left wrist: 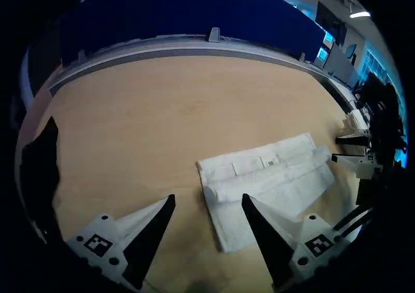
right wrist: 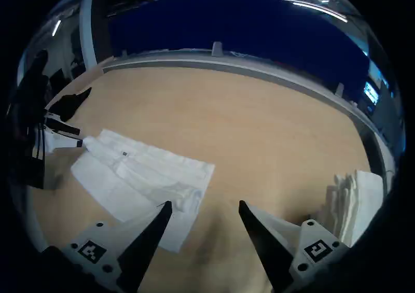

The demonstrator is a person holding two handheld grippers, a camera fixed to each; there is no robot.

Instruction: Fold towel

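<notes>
A white towel [left wrist: 270, 181] lies partly folded on the wooden table [left wrist: 171, 116], with a small tag on its upper layer. My left gripper [left wrist: 207, 197] is open just above the towel's near end, its right finger over the cloth and nothing held. The right gripper [left wrist: 348, 149] appears at the towel's far right corner, fingers apart. In the right gripper view the towel [right wrist: 140, 181] lies left of centre, and my right gripper [right wrist: 204, 204] is open over its near corner. The left gripper [right wrist: 62, 132] stands at the towel's far left end.
A stack of folded white towels [right wrist: 358, 199] sits at the table's right. A black object [right wrist: 70, 103] lies near the left edge, also seen as the black object [left wrist: 41, 173]. A blue partition [left wrist: 187, 13] runs along the table's back edge.
</notes>
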